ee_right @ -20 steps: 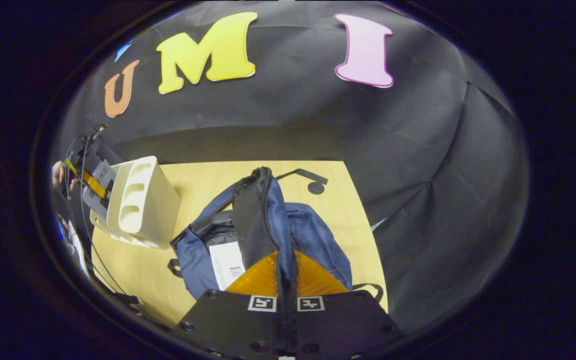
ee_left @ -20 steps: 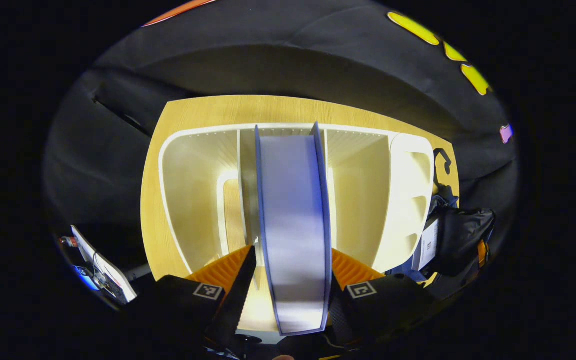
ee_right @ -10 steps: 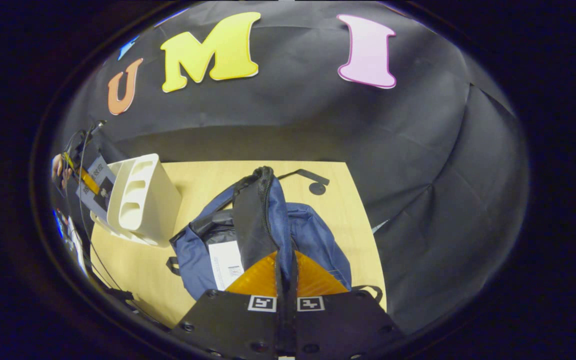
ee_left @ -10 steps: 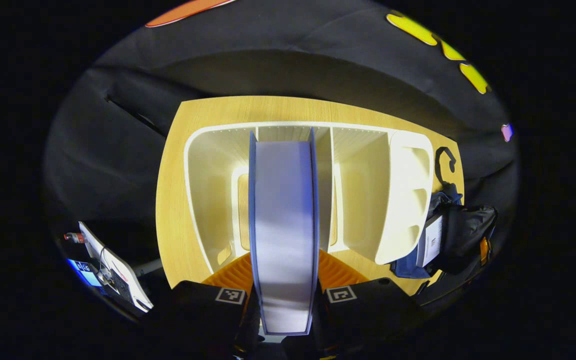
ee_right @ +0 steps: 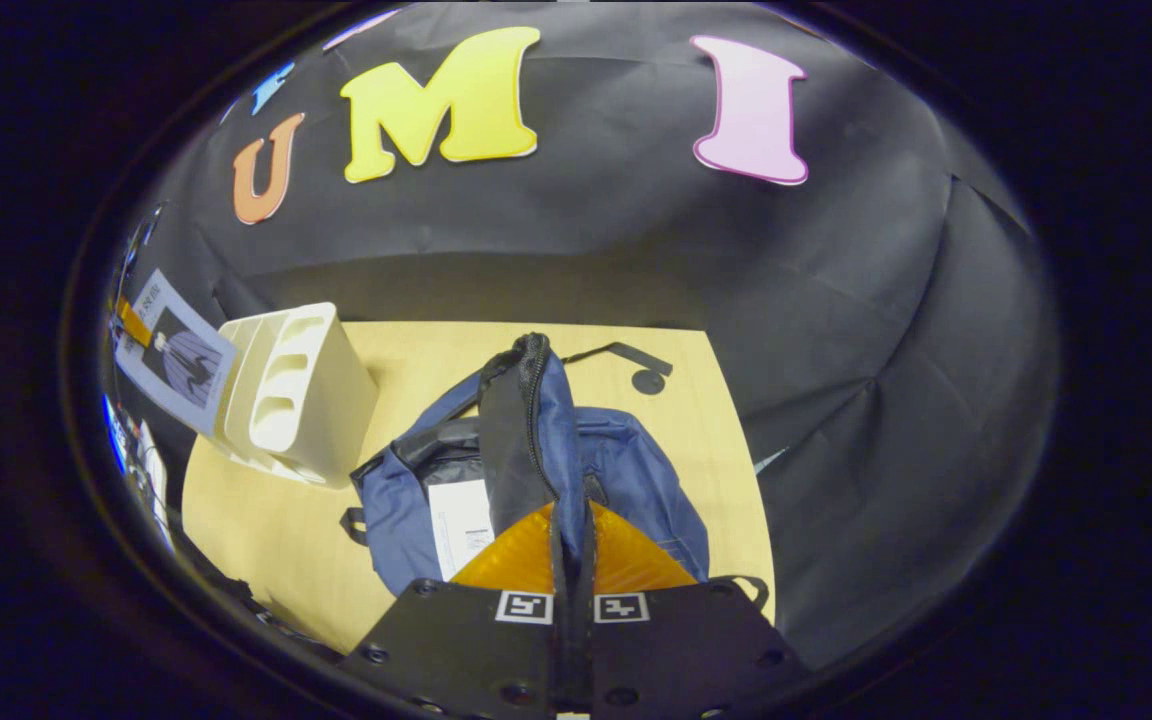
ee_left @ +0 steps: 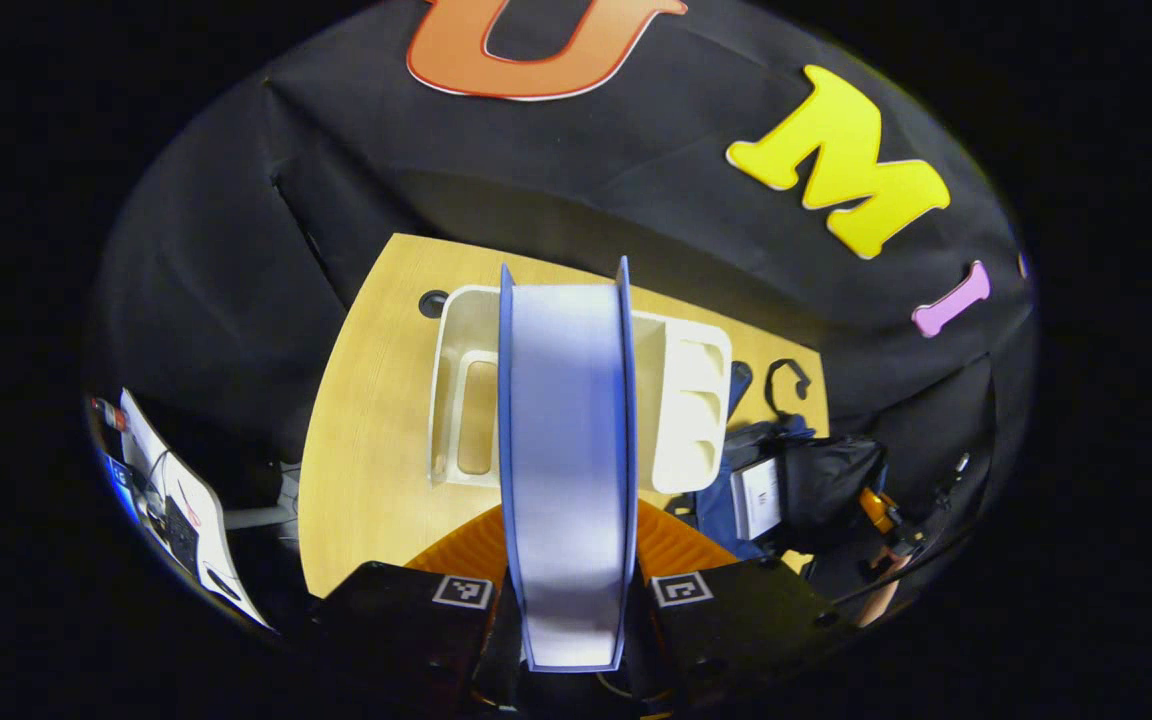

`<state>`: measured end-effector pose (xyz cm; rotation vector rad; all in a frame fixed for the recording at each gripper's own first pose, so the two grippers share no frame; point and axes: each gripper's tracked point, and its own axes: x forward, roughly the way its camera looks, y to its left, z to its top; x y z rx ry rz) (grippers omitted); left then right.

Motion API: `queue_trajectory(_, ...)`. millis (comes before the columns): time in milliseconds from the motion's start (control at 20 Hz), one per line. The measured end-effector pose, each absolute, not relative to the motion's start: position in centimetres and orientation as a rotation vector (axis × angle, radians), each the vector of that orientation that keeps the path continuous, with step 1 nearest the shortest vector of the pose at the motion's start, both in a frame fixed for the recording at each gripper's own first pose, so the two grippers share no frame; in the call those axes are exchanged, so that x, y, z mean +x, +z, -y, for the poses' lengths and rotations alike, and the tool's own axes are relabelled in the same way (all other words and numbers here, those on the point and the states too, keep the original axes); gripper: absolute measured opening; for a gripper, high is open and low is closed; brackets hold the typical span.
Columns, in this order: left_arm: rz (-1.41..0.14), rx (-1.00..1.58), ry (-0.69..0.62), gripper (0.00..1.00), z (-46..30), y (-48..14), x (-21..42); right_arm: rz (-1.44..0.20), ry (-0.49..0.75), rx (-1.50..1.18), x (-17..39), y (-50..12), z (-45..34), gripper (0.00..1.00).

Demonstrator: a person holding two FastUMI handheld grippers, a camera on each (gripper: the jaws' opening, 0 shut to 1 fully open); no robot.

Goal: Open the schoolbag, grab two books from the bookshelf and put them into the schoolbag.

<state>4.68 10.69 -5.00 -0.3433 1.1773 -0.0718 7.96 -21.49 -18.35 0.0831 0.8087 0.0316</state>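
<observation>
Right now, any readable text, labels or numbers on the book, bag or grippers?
White sheet in the dark blue fabric schoolbag: print too small to read.
Cover of the thin blue-edged book: small print, blurred.
Square black-and-white markers on the right gripper: patterns, no words.

Book (ee_left: 566, 470): paper page block, matt pale; thin blue cover edges, smooth.
Bookshelf (ee_left: 681, 420): white plastic, smooth, slight sheen.
Table (ee_left: 366, 480): light wood-grain top, matt.
Schoolbag (ee_right: 626, 480): navy woven cloth, matt; black lining with soft sheen; zip teeth along raised flap edge; white paper label inside.
Booth wall: black cloth, matt, creased.
Second book (ee_right: 176, 350), far left in right gripper view: printed cover, faint gloss.
</observation>
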Motion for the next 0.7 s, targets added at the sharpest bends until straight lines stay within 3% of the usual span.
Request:
queue_trajectory(50, -1.153, -0.367, -0.076, 0.47, -10.8, -4.2, 4.3, -0.807, 0.035, 0.085, 7.9, -18.2, 21.3, 0.00)
queue_trajectory(100, -1.136, -0.398, -0.091, 0.43, -10.2, -3.5, 3.9, -0.806, 0.037, 0.087, 7.7, -18.2, 21.3, 0.00)
queue_trajectory(400, -1.014, -0.680, -0.298, 0.43, -1.9, -0.8, 2.8, -0.805, 0.029, 0.082, 7.4, -18.2, 21.3, 0.00)
queue_trajectory(450, -1.002, -0.698, -0.335, 0.47, -0.5, -1.0, 2.6, -0.801, 0.025, 0.072, 7.4, -18.2, 21.3, 0.00)
queue_trajectory(700, -0.974, -0.771, -0.491, 0.44, 7.9, -2.5, 2.1, -0.801, 0.019, 0.027, 7.3, -18.2, 21.1, 0.00)
